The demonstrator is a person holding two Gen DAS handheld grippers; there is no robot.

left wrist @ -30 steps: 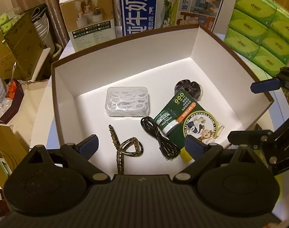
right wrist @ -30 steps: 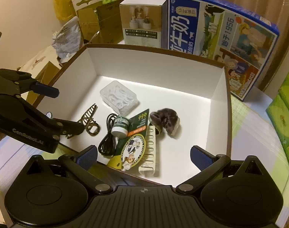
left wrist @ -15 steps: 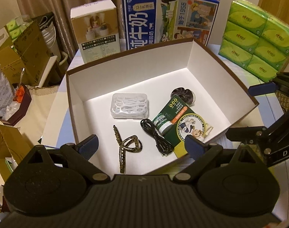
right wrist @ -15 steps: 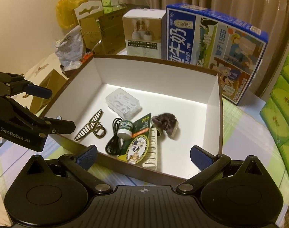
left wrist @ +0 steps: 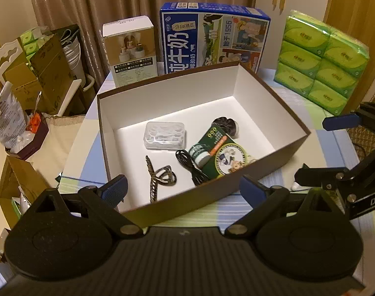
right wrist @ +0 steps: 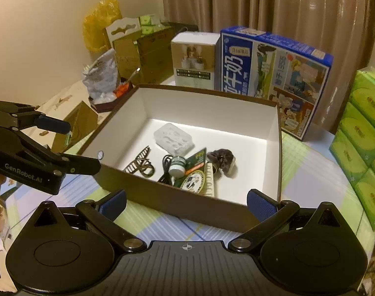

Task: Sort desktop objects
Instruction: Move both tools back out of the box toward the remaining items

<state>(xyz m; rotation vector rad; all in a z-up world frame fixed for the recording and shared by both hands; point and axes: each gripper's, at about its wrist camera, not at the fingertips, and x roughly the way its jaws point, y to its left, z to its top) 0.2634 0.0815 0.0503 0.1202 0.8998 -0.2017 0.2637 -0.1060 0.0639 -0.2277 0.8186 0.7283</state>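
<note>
A brown box with white inside (left wrist: 162, 98) (right wrist: 207, 113) stands on the table. In it lie a clear plastic case (left wrist: 165, 135) (right wrist: 173, 139), a hair claw (left wrist: 160, 176) (right wrist: 139, 164), a black cable (left wrist: 191, 170) (right wrist: 165, 170), a small green jar (left wrist: 199, 151) (right wrist: 178, 167), a green card (left wrist: 222, 148) (right wrist: 194, 172), a dark scrunchie (left wrist: 225, 127) (right wrist: 222, 159) and a white comb (right wrist: 209, 182). My left gripper (left wrist: 182, 191) is open in front of the box's near wall, empty. My right gripper (right wrist: 186, 203) is open before the box too, empty.
Behind the box stand a blue milk carton (left wrist: 212, 39) (right wrist: 273, 79) and a white product box (left wrist: 129, 49) (right wrist: 193, 58). Green tissue packs (left wrist: 320, 59) (right wrist: 362, 143) are stacked at the right. Cardboard boxes (left wrist: 37, 71) and bags crowd the left, off the table.
Both grippers have pulled back and away from the box, so it looks smaller and its near wall now shows. The items inside have not moved.
</note>
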